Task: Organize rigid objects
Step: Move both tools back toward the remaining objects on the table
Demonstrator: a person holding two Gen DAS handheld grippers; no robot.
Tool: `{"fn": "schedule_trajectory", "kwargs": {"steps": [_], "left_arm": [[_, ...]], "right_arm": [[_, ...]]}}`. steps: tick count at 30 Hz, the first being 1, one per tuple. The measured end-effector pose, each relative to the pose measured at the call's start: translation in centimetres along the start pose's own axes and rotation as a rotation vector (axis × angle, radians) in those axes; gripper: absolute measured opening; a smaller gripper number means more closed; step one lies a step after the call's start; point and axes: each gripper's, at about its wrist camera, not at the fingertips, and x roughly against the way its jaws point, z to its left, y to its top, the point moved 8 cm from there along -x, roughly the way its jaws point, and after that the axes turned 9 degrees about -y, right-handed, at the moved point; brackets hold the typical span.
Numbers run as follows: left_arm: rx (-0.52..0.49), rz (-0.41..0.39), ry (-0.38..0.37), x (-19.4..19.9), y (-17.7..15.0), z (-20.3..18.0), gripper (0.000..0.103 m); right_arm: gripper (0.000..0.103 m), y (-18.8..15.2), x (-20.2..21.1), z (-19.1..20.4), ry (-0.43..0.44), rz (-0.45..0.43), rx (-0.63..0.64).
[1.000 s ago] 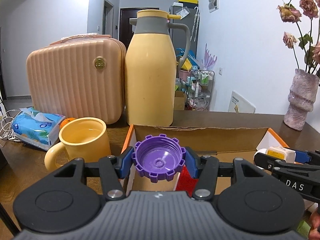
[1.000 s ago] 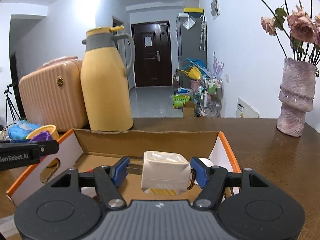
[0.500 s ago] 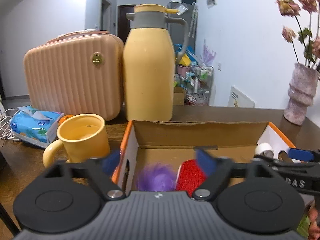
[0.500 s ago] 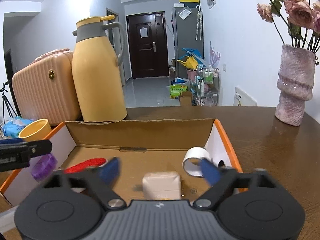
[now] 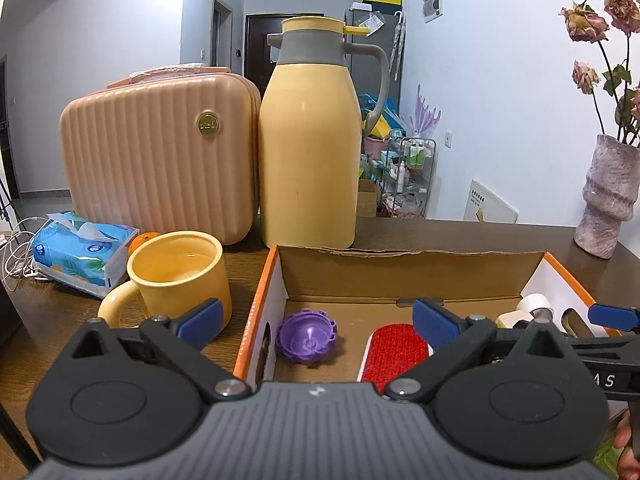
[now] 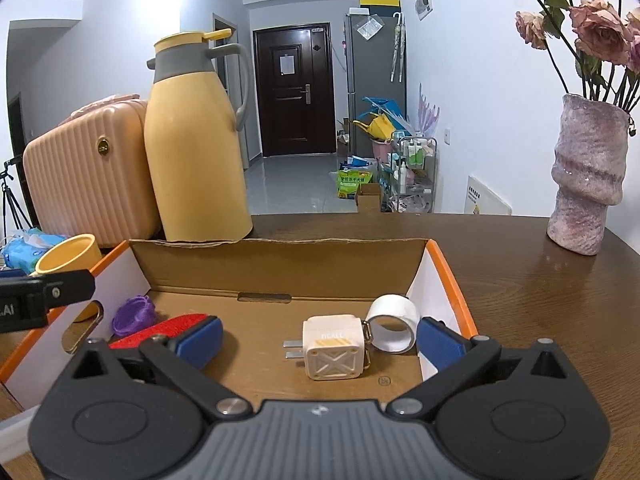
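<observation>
An open cardboard box (image 5: 400, 276) with orange edges sits on the wooden table. Inside it lie a purple ridged cap (image 5: 307, 338), a red brush (image 5: 396, 346), a white charger cube (image 6: 332, 348) and a white tape roll (image 6: 394, 322). My left gripper (image 5: 318, 320) hovers over the box's left end, its jaws opening wide, with the cap lying loose on the floor below and between them. My right gripper (image 6: 319, 340) stands open above the charger, pads well apart from it. The purple cap (image 6: 134, 315) and red brush (image 6: 168, 326) also show in the right wrist view.
A yellow mug (image 5: 180, 276) stands just left of the box, with a tissue pack (image 5: 80, 252) beyond it. A yellow thermos jug (image 5: 310, 152) and a pink ribbed case (image 5: 156, 160) stand behind the box. A vase (image 6: 586, 176) of dried roses stands at the far right.
Both grippers opened. The left let go of the purple cap and the right let go of the charger; both things dropped onto the box floor.
</observation>
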Motion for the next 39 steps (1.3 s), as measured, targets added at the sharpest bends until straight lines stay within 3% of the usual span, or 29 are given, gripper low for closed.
{"fn": "schedule_trajectory", "kwargs": {"steps": [18,39], "left_arm": [[0.007,-0.033,0.002,2.5,-0.2,0.2,0.103],[0.04,-0.059,0.004,9.3,-3.0,0.3,0.103]], "right_arm": [[0.103,0.0,2.5,-0.5,0.0,-0.045,0.005],[0.103,-2.5,8.4,-1.5,0.011,-0.084,0.006]]}}
